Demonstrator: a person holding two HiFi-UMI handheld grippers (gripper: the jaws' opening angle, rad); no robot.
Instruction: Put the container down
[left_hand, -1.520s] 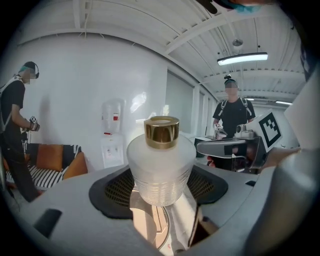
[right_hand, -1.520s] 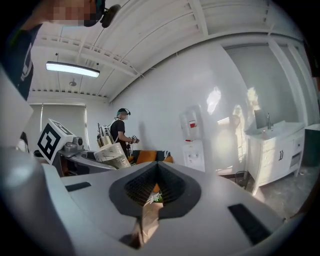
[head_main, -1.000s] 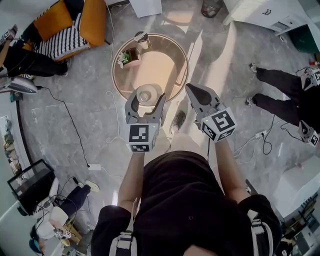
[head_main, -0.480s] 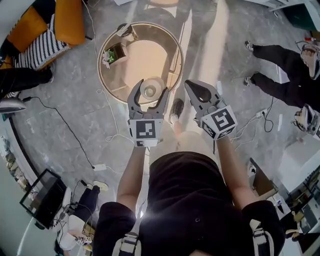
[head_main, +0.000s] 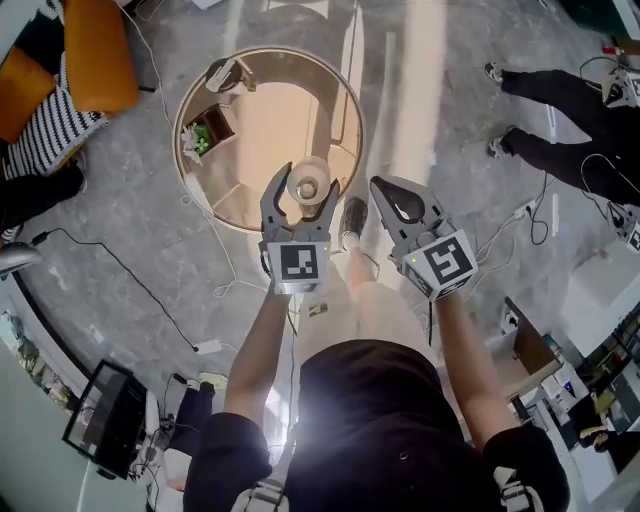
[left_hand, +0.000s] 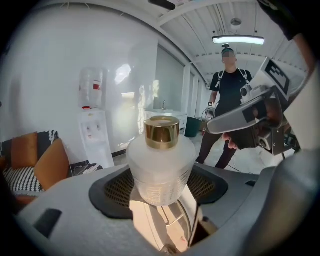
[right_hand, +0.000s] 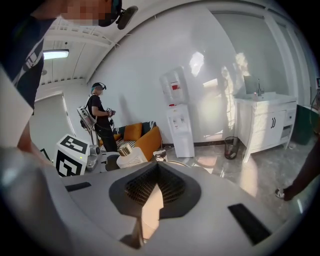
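At far left we see an orange cushion (head_main: 95, 50). Next comes the round bench (head_main: 285, 120), with a small potted plant (head_main: 203, 135) on its left side. Our left hand-held gripper (head_main: 310, 180) clamps a frosted container (left_hand: 160, 170) with a gold cap (left_hand: 162, 131) over the bench's near edge. We cannot tell whether its base touches. Further right, our right hand-held gripper (head_main: 388, 190) has its jaws pressed together on nothing, just beyond the bench's rim.

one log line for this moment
left tongs: shut on frosted bottle | right tongs: shut, empty | position: above round table
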